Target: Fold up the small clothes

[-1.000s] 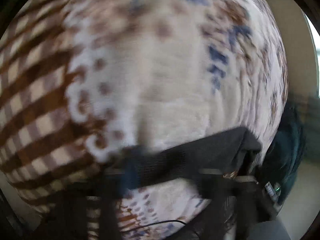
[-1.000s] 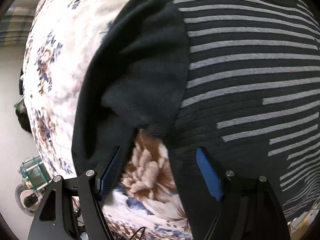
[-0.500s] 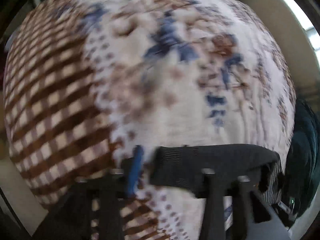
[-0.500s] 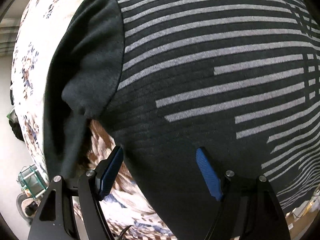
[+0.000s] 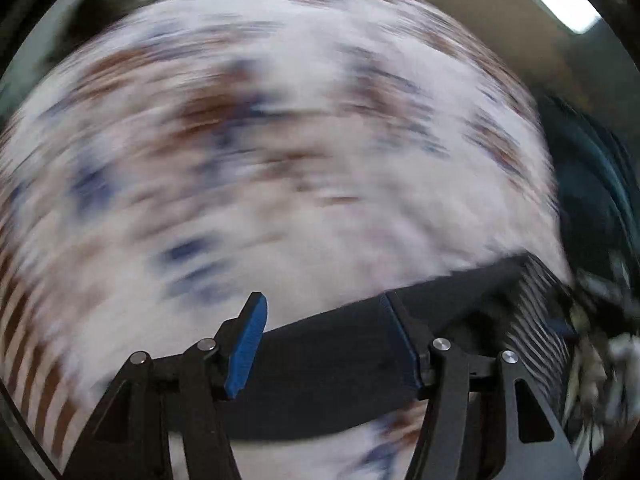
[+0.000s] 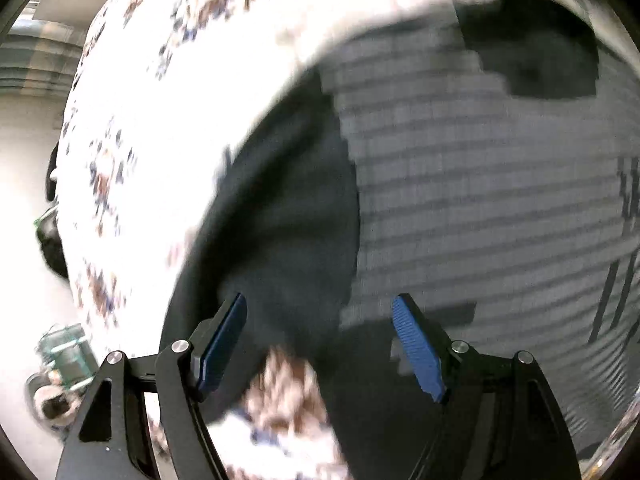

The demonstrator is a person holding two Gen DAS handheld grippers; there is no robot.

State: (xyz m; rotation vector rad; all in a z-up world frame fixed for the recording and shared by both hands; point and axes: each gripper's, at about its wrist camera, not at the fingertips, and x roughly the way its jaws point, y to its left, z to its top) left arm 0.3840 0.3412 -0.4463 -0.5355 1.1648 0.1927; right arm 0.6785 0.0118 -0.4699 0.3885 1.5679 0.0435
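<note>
Striped dark garment (image 6: 460, 184) lies on floral blanket (image 6: 168, 92).

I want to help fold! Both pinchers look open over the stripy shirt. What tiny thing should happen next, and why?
Probably close the left gripper on the dark strip of the striped shirt lying between its open fingers. The right gripper is open too, so nothing holds the shirt.

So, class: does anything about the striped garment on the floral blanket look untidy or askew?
Yes. On the striped garment, the plain dark sleeve lies bunched and slanted rather than flat, with floral blanket showing beneath. Motion blur hides finer detail.
</note>
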